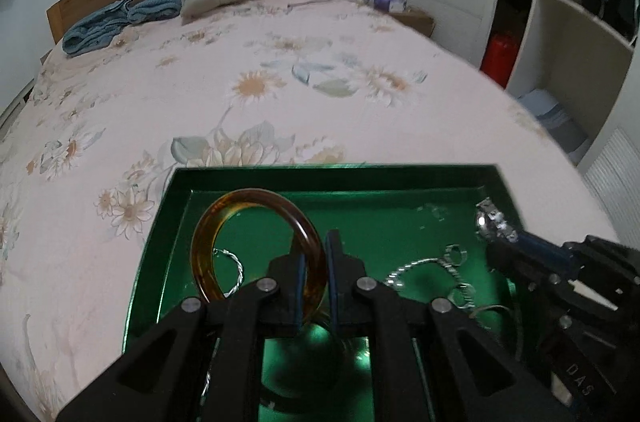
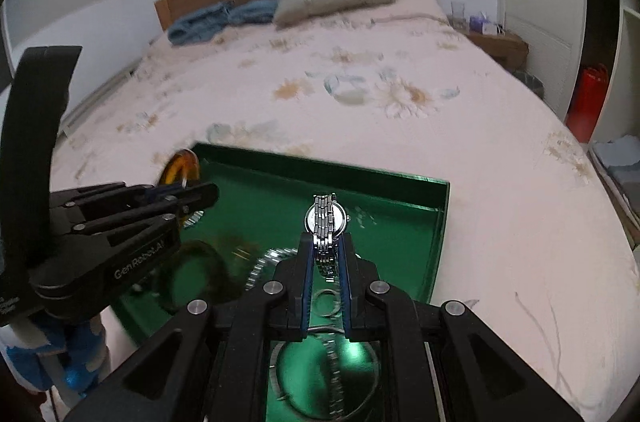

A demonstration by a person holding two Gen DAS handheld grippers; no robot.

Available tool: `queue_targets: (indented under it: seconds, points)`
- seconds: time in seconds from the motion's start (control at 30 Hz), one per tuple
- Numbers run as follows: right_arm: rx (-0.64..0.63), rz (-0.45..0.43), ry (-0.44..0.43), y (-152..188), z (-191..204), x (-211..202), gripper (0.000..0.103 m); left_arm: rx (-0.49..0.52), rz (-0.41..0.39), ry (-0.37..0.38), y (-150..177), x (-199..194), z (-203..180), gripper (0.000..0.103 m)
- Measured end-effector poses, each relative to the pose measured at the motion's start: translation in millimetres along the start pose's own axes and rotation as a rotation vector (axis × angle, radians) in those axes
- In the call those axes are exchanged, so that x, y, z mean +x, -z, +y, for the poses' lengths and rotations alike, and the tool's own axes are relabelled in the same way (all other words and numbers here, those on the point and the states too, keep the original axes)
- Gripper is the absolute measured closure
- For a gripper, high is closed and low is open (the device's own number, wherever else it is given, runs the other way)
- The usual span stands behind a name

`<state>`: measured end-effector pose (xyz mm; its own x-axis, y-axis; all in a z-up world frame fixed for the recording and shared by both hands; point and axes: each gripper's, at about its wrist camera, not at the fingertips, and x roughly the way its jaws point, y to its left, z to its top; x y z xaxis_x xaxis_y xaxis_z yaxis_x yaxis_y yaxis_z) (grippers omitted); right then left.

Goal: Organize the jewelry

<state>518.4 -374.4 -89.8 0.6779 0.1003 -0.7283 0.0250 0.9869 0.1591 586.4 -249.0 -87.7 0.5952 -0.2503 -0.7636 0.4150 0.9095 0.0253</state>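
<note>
Now both my grippers angle down over the green tray (image 1: 168,222) on the flowered bed (image 1: 240,82), my left gripper (image 1: 316,254) clamped on one amber bangle (image 1: 208,222), my right gripper (image 2: 327,250) clamped on one silver watch (image 2: 326,218), with silver chains (image 1: 452,270) beneath.

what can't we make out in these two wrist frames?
- Left wrist view: the near part of the green tray is hidden behind the left gripper, shut on the amber bangle.
- Right wrist view: the watch dial is too small to read; the right gripper covers the band's lower part.
- Right wrist view: silver chains are blurred.
</note>
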Motion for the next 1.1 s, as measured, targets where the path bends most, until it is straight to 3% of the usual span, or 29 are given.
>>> queue_targets:
  seconds: [0.2, 0.4, 0.47, 0.53, 0.83, 1.03, 1.1]
  points:
    - [-0.036, 0.104, 0.049, 3.6, -8.7, 28.2, 0.091, -0.026, 0.094, -0.069, 5.8, 31.8, 8.9, 0.094]
    - [-0.044, 0.132, 0.043, 9.0, -11.3, 32.5, 0.090, -0.036, 0.128, -0.069, 10.6, 39.4, 13.3, 0.091]
    - [-0.047, 0.130, 0.041, 10.2, -9.7, 28.6, 0.085, -0.044, 0.106, -0.064, 10.3, 33.5, 16.1, 0.090]
    - [-0.048, 0.115, 0.040, 11.1, -6.6, 21.6, 0.068, -0.048, 0.088, -0.058, 11.9, 24.9, 19.4, 0.090]
    - [-0.069, 0.025, 0.022, 24.5, 22.0, -47.3, 0.054, -0.097, -0.046, -0.030, 38.8, -61.0, 34.6, 0.066]
    - [-0.092, -0.053, 0.006, 55.7, 51.4, -121.3, 0.044, -0.103, -0.128, -0.023, 85.2, -147.1, 34.2, 0.062]
    - [-0.094, -0.081, -0.006, 69.0, 60.3, -148.6, 0.038, -0.097, -0.152, -0.049, 100.5, -170.6, 30.5, 0.055]
